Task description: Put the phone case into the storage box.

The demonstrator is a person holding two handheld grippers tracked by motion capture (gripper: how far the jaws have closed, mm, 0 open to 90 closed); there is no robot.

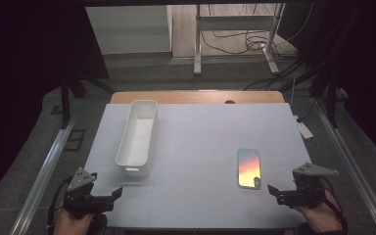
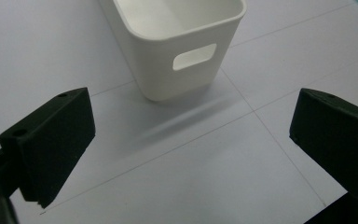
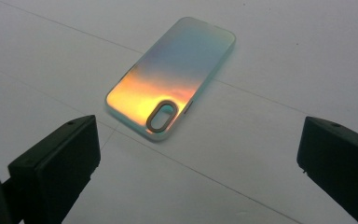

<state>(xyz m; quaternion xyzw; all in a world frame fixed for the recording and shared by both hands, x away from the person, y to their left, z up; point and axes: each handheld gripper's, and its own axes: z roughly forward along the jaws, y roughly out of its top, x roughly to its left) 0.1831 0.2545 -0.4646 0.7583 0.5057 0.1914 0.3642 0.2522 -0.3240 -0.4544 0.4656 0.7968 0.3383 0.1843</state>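
Both tools are released and hold nothing. The phone case (image 1: 248,168) lies flat at 10 o'clock from the right gripper (image 1: 280,194); the white bin (image 1: 137,138) stands at 1 o'clock from the left gripper (image 1: 108,197). I think the right one should approach low and pinch the case across its long edges.

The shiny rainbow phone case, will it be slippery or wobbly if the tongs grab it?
The phone case lies flat on the table, so it probably won't roll or tip. Its glossy back looks slippery. Being so thin, it's likely light and hard to get under.
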